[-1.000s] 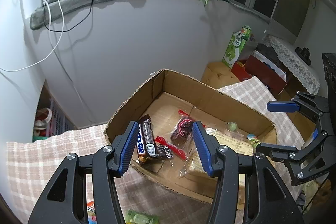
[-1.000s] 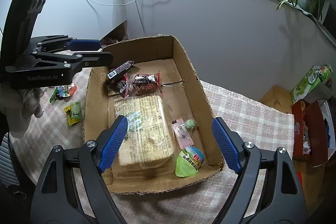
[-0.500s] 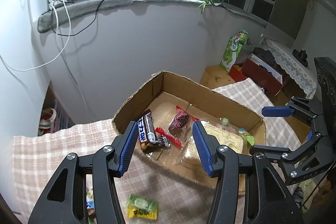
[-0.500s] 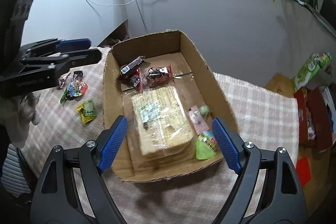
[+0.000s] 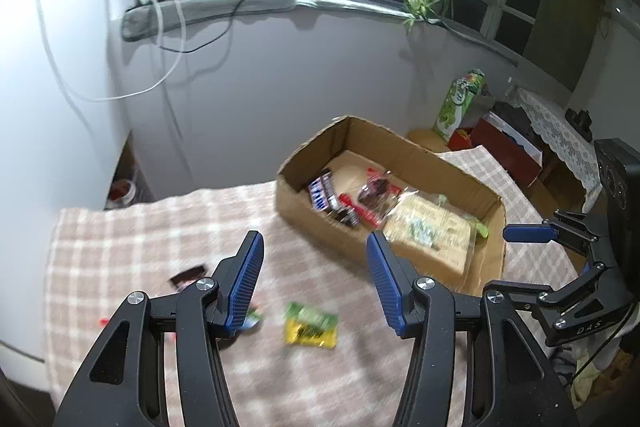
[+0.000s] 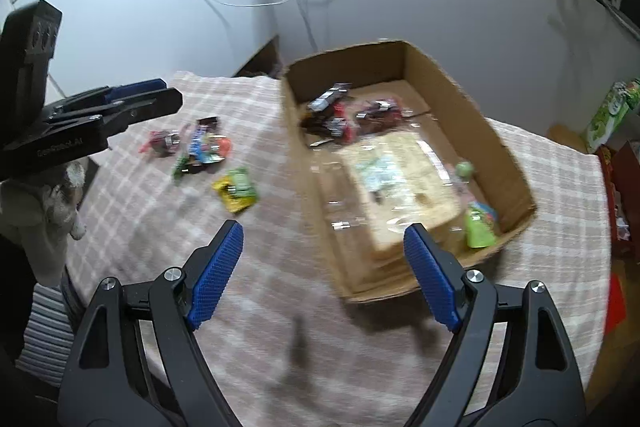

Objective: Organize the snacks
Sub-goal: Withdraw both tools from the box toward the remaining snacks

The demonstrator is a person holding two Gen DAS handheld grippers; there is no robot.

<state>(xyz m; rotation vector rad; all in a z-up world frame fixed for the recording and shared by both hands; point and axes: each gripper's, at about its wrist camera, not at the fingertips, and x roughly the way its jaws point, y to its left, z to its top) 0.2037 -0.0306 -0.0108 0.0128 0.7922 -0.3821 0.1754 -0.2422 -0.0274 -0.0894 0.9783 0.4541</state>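
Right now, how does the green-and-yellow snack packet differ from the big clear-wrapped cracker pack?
The green-and-yellow snack packet lies loose on the checked tablecloth, outside the cardboard box; the clear-wrapped cracker pack lies inside it. The packet is far smaller, while the cracker pack covers much of the box floor. The packet's wrapper is opaque and brightly coloured; the cracker pack's is transparent over a tan block. Both lie flat, and neither claw holds either.

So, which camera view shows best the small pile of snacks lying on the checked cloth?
The right wrist view: the pile of snacks lies in the open, unobstructed though slightly blurred. In the left wrist view the left gripper covers most of it; only a dark wrapper and scraps show.
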